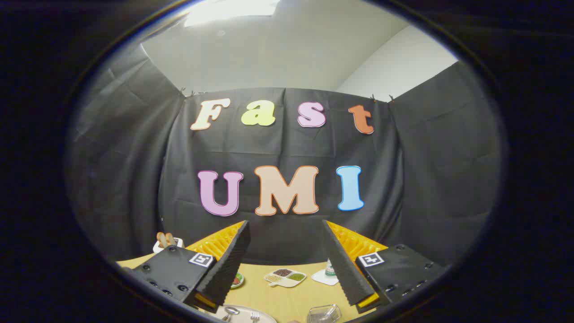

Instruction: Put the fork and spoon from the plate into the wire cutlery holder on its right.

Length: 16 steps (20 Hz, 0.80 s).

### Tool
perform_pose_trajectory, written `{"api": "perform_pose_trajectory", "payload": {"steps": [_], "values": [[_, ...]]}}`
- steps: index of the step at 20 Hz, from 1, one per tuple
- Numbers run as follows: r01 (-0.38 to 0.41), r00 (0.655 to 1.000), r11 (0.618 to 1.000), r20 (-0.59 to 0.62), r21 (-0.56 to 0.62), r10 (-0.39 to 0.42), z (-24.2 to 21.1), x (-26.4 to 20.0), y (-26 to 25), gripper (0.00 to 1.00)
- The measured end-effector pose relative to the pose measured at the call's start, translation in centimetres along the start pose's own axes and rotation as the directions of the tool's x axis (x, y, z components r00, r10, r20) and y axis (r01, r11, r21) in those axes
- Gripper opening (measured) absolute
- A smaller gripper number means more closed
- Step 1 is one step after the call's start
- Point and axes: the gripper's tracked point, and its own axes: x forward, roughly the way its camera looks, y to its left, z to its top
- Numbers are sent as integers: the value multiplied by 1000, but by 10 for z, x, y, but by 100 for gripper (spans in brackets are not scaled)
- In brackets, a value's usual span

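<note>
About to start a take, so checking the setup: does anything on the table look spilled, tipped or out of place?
Nothing stands out. The fork and spoon lie on the plate, the wire holder stands beside it, and the gripper hangs open above.

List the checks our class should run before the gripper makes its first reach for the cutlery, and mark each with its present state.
1. Gripper fingers open with nothing between them: ok.
2. Spoon and fork lying on the plate: ok.
3. Wire cutlery holder standing right of the plate: ok.
4. Fingers lowered toward the plate: not ok, they point at the booth wall above the table.
5. Holder free of other items: cannot tell.
6. Handles of spoon and fork reachable: cannot tell.
</note>
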Motion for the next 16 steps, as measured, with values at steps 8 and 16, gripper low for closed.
{"api": "perform_pose_trajectory", "payload": {"steps": [8,16], "values": [[-17,1000,999,22,-34,17,2,-5,2,100],[-27,1000,999,9,-25,27,1,-13,1,100]]}}
